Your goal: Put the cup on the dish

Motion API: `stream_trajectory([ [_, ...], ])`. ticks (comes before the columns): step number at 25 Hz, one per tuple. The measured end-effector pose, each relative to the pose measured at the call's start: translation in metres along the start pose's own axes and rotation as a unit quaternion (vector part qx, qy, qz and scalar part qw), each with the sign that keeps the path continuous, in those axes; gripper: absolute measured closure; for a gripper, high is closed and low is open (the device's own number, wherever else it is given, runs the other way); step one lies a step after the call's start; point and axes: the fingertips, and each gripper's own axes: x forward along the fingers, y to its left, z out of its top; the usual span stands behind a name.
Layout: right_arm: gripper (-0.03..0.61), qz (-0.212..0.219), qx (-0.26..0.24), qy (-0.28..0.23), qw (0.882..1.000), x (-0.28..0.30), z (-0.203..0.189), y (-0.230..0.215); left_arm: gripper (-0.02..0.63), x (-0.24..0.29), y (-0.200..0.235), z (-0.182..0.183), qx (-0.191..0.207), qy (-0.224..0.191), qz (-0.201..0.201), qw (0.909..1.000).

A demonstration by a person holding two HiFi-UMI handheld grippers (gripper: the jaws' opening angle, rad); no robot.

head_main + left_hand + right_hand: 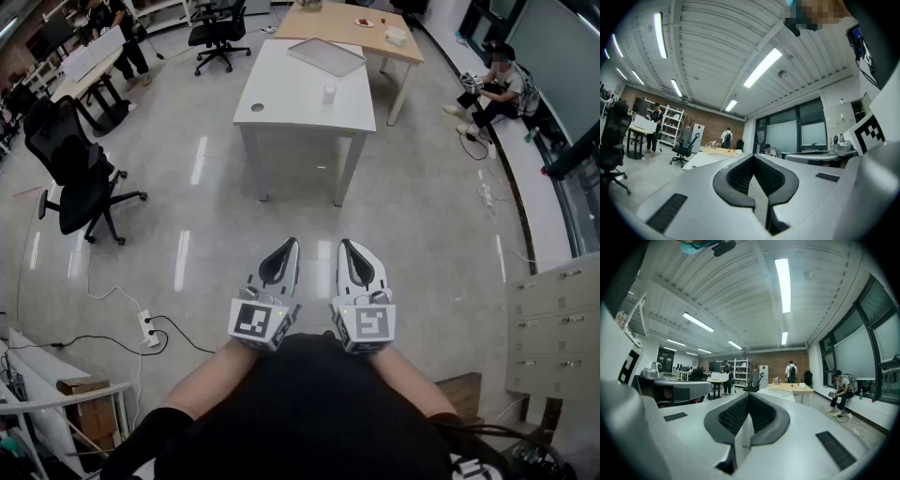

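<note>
My left gripper (287, 249) and right gripper (350, 249) hang side by side close to my body, above the floor. Each has its fingers pressed together with nothing between them. The cup (329, 93) stands well ahead on the white desk (300, 98), near its front edge, with a grey tray (325, 56) behind it. It looks small and clear, so I judge it light, stiff, smooth-walled and perhaps breakable. I would clamp it gently across the wall at mid-height. Which thing is the dish I cannot tell from here.

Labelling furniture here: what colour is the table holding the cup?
White; the table shows best in the head view.
</note>
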Motion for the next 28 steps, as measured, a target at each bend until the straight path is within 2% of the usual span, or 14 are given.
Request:
stream_trajectory([
  [5, 0.566, -0.013, 0.004, 0.016, 1.0, 0.005, 0.003, 0.009, 0.606, -0.004, 0.011, 0.001, -0.001, 0.004, -0.006, 1.0],
  [11, 0.566, -0.022, 0.008, 0.008, 1.0, 0.011, -0.001, 0.032, 0.606, -0.017, 0.03, -0.002, -0.004, 0.01, -0.019, 0.9998],
  [18, 0.566, -0.055, 0.04, 0.0, 0.998, 0.024, -0.003, 0.04, 0.606, -0.019, 0.061, -0.01, -0.019, 0.02, -0.025, 0.9993],
  [23, 0.566, -0.052, 0.048, -0.003, 0.998, 0.056, -0.008, 0.023, 0.606, 0.011, 0.071, -0.02, -0.012, 0.027, -0.032, 0.999],
  [28, 0.566, -0.046, 0.052, 0.008, 0.998, 0.126, -0.021, -0.014, 0.606, 0.078, 0.097, -0.027, -0.011, 0.033, -0.033, 0.9989],
])
